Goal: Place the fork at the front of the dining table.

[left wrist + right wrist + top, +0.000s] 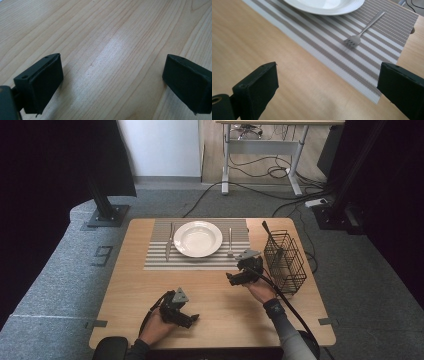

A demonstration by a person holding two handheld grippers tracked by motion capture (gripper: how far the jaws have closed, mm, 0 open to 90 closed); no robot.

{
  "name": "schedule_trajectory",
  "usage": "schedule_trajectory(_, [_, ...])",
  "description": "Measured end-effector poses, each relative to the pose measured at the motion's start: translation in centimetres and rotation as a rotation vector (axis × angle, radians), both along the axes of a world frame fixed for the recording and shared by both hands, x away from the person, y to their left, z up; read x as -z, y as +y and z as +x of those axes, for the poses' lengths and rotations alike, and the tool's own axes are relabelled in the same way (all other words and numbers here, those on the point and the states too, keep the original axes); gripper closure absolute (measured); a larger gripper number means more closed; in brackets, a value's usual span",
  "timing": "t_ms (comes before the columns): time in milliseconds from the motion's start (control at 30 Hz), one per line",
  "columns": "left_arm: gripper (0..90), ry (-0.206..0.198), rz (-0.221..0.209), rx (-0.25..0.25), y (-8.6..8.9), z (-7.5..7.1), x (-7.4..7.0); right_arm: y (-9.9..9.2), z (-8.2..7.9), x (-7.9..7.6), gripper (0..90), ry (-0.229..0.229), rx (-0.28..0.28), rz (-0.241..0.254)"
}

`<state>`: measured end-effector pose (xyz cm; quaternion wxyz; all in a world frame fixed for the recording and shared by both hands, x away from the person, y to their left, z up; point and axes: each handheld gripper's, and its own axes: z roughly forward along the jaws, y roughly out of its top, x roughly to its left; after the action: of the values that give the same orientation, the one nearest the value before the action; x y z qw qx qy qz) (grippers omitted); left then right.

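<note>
A white plate (198,238) (324,5) sits on a grey striped placemat (160,257) (329,52) at the far middle of the wooden table (220,315). A knife (169,241) lies left of the plate and a fork (230,242) (362,31) lies to its right. My right gripper (233,279) (327,85) hovers just in front of the mat's near right corner, jaws wide open and empty, a short way from the fork. Near the front edge my left gripper (191,319) (112,77) stands open over bare wood with nothing between its jaws.
A black wire basket (285,261) stands at the table's right side, close to my right hand. Black stands, a desk frame and cables sit on the grey carpet beyond the table.
</note>
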<state>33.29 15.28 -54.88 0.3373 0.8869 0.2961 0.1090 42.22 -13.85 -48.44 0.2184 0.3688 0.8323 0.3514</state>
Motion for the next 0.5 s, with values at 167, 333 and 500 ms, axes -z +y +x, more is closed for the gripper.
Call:
schedule_trajectory(167, [3.1, -0.001, -0.001, -0.002, 0.0, -0.1, 0.0, -1.4, -3.0, 0.3, 2.7, -0.006, -0.009, 0.045])
schedule_trajectory(333, [3.0, -0.002, -0.001, 0.000, 0.0, -0.1, 0.0, -2.4, -4.3, 1.5, 2.7, -0.002, -0.005, 0.057])
schedule_trajectory(500, [3.0, -0.002, -0.001, 0.000, 0.0, -0.1, 0.0, -3.4, -5.3, 3.7, 1.2, 0.032, 0.001, 0.059])
